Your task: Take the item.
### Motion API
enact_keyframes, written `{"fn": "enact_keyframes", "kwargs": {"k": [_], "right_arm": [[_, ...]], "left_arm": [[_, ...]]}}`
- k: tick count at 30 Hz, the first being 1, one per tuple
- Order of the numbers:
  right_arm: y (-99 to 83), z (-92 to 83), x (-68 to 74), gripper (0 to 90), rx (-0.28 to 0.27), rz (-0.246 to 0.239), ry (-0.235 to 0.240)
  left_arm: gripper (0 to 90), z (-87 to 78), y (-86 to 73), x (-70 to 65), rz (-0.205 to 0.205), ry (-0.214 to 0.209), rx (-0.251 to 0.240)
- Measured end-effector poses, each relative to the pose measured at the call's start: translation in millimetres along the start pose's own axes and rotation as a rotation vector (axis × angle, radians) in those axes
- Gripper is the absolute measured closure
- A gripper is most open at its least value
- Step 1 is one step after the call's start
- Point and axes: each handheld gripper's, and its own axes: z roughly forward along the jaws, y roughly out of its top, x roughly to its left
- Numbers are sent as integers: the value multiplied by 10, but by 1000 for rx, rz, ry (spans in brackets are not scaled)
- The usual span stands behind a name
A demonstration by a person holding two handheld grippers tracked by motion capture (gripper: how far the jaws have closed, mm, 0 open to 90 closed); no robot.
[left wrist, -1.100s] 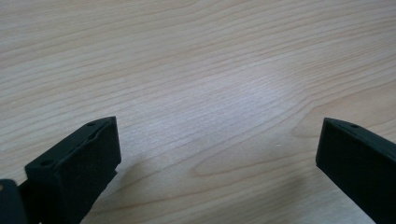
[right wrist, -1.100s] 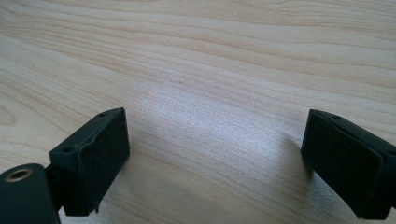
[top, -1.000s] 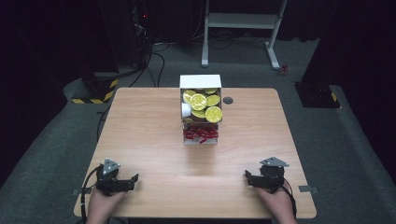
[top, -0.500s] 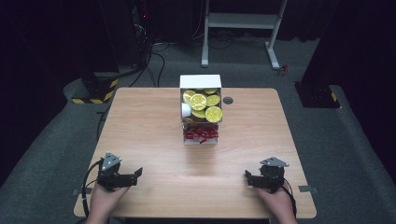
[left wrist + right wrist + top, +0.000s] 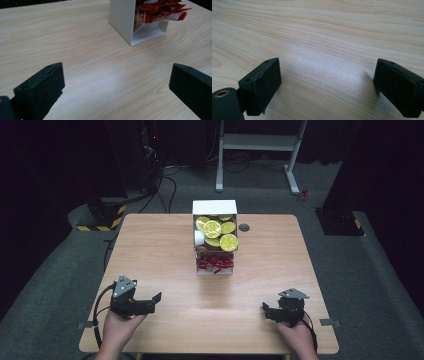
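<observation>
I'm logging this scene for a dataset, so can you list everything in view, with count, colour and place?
Table: one, light wood, centre of the high view.
Organiser box: one, white, two tiers, far middle of the table.
Round pods: several, yellow-green tops, upper tier of the box.
Sachets: a bunch, red, lower tier, spilling out of the front.
Round insert: one, dark, in the tabletop right of the box.
Frame: one, white, on the floor behind the table.
Left gripper: one, black, near left, jaws open.
Right gripper: one, black, near right, jaws open.
Hands: two, holding the grippers at the near edge.
</observation>
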Motion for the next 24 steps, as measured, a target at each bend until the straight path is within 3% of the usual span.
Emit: {"fn": "enact_keyframes", "kwargs": {"k": [7, 13, 24], "right_arm": [[4, 5, -3, 77, -1, -3, 0], [0, 1, -5, 77, 1, -7, 1], [0, 1, -5, 77, 1, -7, 1]], "left_arm": [[6, -37, 208, -66, 15, -27, -40], [6, 28, 382, -156, 20, -56, -68], [6, 110, 573, -294, 54, -77, -82]]}}
